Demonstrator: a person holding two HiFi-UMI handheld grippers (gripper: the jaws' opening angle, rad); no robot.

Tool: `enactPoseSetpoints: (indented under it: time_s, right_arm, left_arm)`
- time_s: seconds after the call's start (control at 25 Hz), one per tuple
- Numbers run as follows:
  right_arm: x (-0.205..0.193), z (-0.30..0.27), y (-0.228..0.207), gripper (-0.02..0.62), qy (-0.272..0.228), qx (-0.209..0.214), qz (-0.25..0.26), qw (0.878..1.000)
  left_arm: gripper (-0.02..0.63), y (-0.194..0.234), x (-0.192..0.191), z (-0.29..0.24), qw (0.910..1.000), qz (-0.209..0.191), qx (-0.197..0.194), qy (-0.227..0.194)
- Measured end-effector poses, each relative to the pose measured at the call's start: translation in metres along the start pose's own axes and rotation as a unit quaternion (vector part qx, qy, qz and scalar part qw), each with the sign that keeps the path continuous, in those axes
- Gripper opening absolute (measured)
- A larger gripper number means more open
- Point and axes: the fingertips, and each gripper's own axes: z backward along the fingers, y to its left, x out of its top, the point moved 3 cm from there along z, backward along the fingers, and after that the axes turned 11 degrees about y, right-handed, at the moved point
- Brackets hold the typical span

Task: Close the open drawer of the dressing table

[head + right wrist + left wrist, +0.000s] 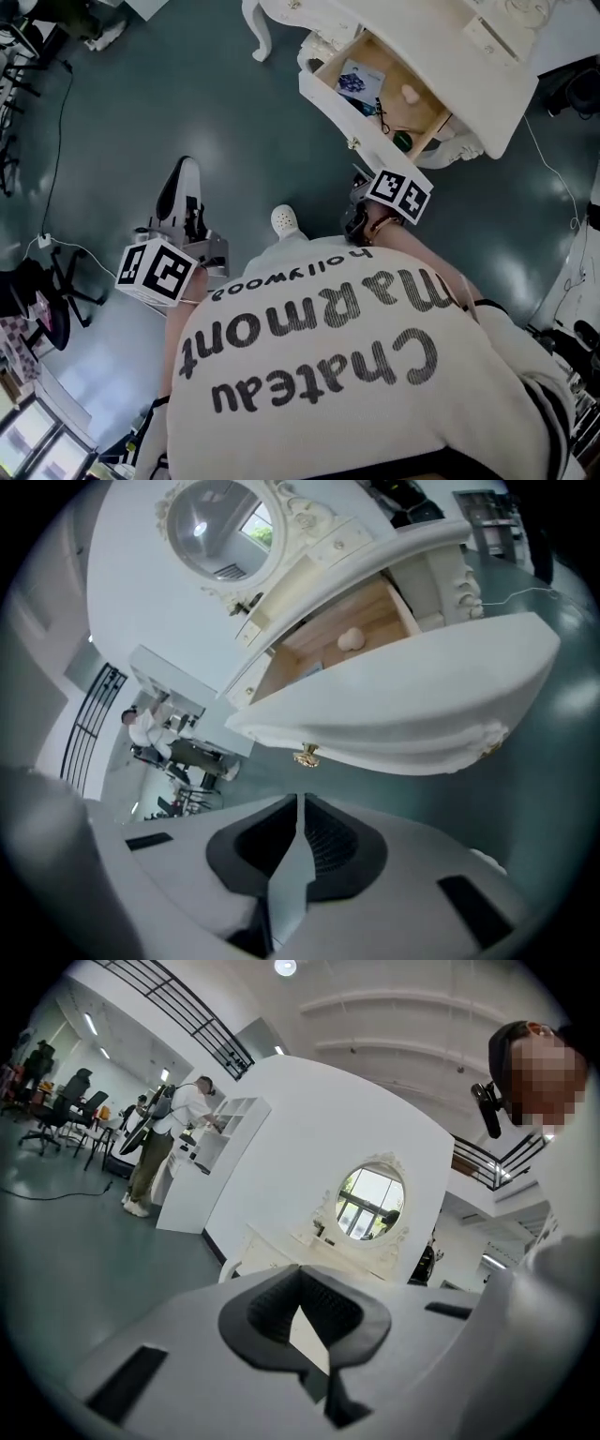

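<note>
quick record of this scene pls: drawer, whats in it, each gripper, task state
drawer: open, pulled out of the white dressing table
contents: blue-printed packet, pale lump, green round thing
right gripper: shut, empty, near the drawer front, below its gold knob, not touching
left gripper: shut, empty, aimed at the table's oval mirror
task state: drawer not yet closed
</note>
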Motion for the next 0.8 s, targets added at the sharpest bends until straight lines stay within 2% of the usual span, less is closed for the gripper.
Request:
enactPoseSetpoints:
  time_s: [0.24,0.4,0.6,0.8]
  right_arm:
    - [0.014,-0.012,0.006,0.047,-0.057,-0.029,-0.027,0.998]
    - [0.019,-0.024,0.009,0.161,-0.084,-0.048,-0.049,0.994]
    - [0.030,-0.029,0.007,0.182,-0.127,-0.091,-0.072,0.985]
    - [0.036,-0.035,0.007,0.195,-0.142,-0.135,-0.070,0.978]
  left_arm:
    - [0.009,0.026,0.030,-0.020,0.9995,-0.013,-0.027,0.008]
    - [0.009,0.047,0.046,-0.027,0.9991,-0.018,-0.036,0.014]
    - [0.009,0.069,0.063,-0.038,0.9988,-0.019,-0.043,0.013]
    - [0.009,0.081,0.072,-0.048,0.9984,-0.019,-0.051,0.017]
